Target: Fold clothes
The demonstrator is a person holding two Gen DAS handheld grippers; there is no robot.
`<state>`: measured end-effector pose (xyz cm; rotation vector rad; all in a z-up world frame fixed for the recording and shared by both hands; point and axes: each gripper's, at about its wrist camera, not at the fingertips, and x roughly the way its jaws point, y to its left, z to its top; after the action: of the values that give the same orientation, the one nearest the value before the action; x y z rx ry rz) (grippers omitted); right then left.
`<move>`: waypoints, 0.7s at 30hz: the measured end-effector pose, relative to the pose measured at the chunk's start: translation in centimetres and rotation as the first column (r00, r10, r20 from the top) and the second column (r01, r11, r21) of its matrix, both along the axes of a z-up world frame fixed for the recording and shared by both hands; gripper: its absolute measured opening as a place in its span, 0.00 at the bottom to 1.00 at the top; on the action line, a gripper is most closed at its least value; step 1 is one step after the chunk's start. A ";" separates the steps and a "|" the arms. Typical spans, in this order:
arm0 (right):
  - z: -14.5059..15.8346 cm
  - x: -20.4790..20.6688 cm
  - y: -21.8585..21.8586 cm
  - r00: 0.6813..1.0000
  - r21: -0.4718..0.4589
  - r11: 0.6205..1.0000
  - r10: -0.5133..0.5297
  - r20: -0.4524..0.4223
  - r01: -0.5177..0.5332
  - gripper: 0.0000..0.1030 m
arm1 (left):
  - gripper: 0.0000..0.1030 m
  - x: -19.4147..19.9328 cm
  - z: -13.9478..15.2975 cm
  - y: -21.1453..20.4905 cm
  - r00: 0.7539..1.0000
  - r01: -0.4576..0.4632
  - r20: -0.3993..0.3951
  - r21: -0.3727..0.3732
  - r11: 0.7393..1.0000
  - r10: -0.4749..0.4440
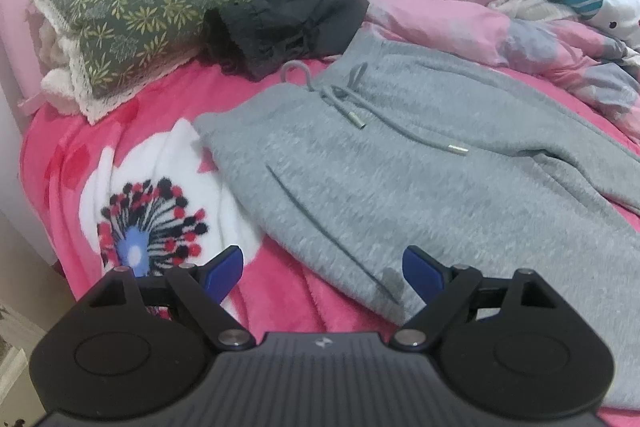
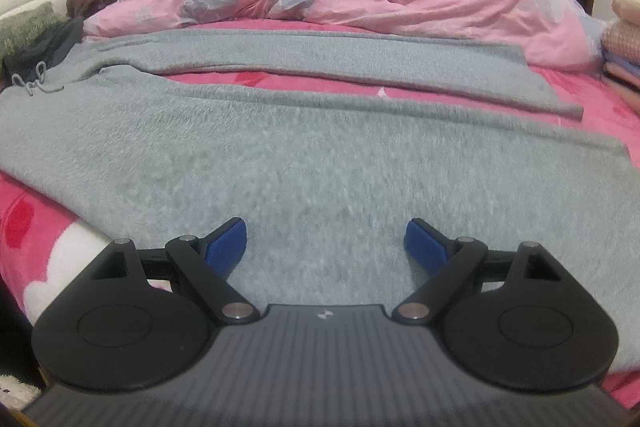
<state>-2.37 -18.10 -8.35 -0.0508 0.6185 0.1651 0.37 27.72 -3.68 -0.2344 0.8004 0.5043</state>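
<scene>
Grey drawstring sweatpants (image 1: pixel 400 163) are seen spread flat on a pink floral bed blanket (image 1: pixel 132 187), legs parted, laid out as if for folding. The left gripper (image 1: pixel 322 267) and right gripper (image 2: pixel 326 239) are held spread above the fabric, nothing pinched.

Pink floral bed (image 1: pixel 280 291) carries grey sweatpants (image 1: pixel 400 187) (spread flat), a pillow (image 1: pixel 152 7), perhaps dark clothes (image 1: pixel 288 23).
</scene>
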 end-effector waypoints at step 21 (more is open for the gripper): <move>3.5 2.1 24.5 0.683 -0.189 0.683 0.727 0.074 -0.706 0.73 | 0.85 0.2 -1.4 0.8 0.999 -0.044 0.016 -0.057 0.997 0.045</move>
<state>-0.22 6.38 -4.88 -0.4558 0.4333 0.8868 0.57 28.57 -5.09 -0.3093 0.7953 0.5211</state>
